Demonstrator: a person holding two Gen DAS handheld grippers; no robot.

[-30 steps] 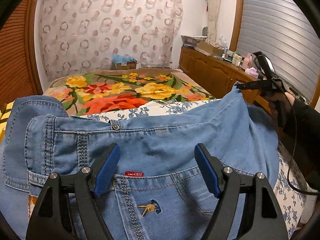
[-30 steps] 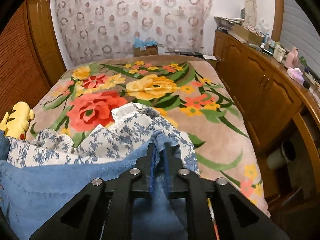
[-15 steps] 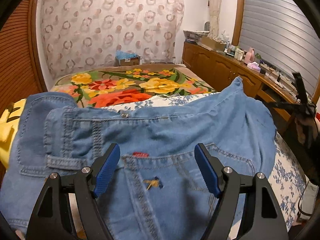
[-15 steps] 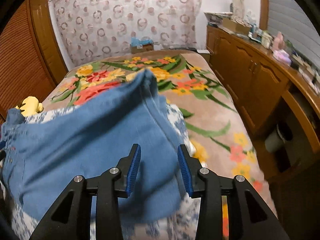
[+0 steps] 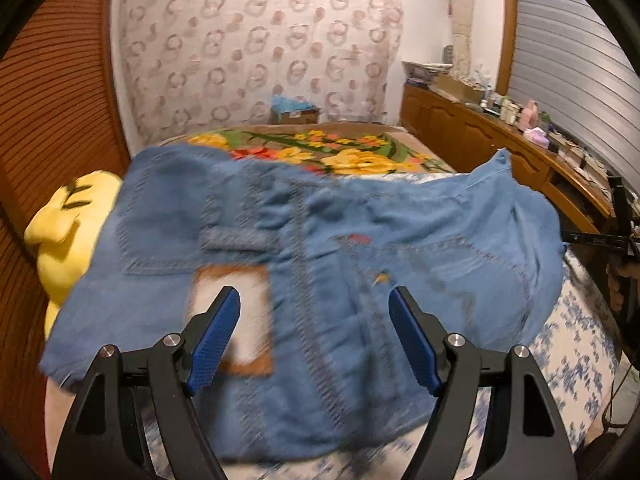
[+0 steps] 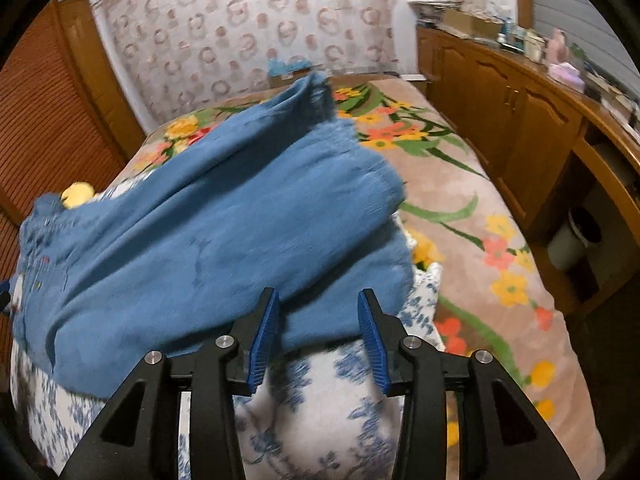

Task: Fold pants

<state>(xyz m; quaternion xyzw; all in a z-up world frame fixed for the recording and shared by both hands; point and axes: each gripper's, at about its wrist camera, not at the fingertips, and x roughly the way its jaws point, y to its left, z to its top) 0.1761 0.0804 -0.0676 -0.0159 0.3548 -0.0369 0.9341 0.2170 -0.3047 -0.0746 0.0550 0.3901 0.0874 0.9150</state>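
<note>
Floral bedspread point(image 6: 460, 200) under blue jeans point(image 6: 224, 232)

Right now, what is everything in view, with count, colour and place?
jeans: one, blue denim, spread on the bed's near end
sheet: one, white with blue flowers, under the jeans
blanket: one, tan with bright flowers, on the bed beyond
plush toy: one, yellow, left of the jeans
curtain: one, pale with rings, far wall
cabinets: one wooden run, right side, cluttered top
box: one, brown with blue contents, past the bed
left gripper: black, blue pads, open
right gripper: black, blue pads, open
</note>
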